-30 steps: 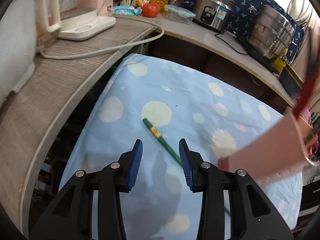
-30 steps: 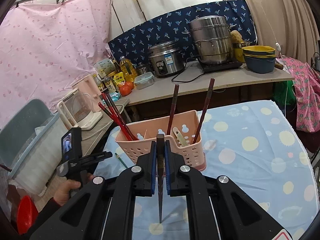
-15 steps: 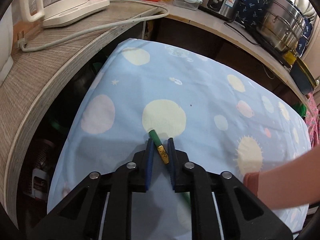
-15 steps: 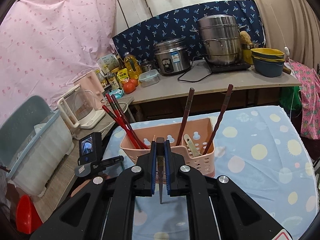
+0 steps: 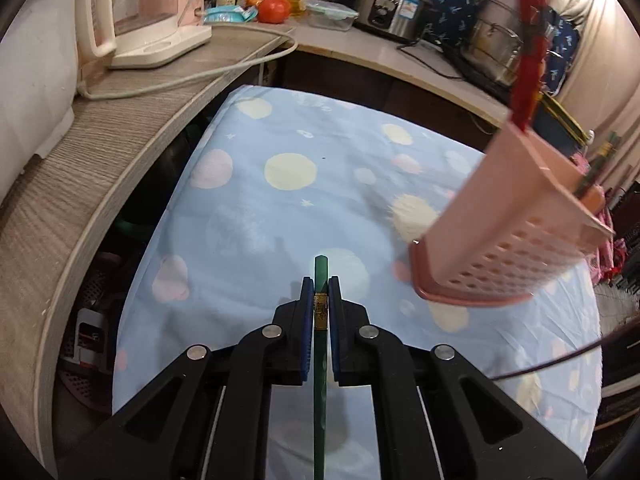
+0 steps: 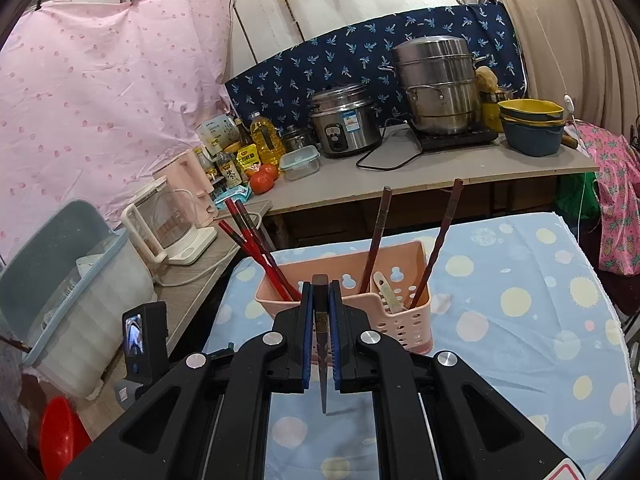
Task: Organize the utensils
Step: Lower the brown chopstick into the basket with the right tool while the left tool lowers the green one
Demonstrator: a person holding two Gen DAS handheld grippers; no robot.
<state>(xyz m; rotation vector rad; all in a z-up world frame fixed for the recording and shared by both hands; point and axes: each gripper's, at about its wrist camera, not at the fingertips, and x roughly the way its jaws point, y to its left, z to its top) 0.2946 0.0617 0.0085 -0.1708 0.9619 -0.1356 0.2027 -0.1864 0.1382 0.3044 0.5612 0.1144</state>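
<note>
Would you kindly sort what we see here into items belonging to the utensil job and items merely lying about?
Job:
- green chopstick, clamped in left gripper
- dark brown chopstick, clamped in right gripper
- pink perforated plastic basket
- red chopsticks inside it

Lying about:
- steel rice cooker
- red tomato
- pink kettle

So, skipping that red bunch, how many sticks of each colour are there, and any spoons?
dark brown chopsticks: 3 (two in the basket, one in the right gripper)
green chopstick: 1 (in the left gripper)
cream spoon: 1
Total: 5
</note>
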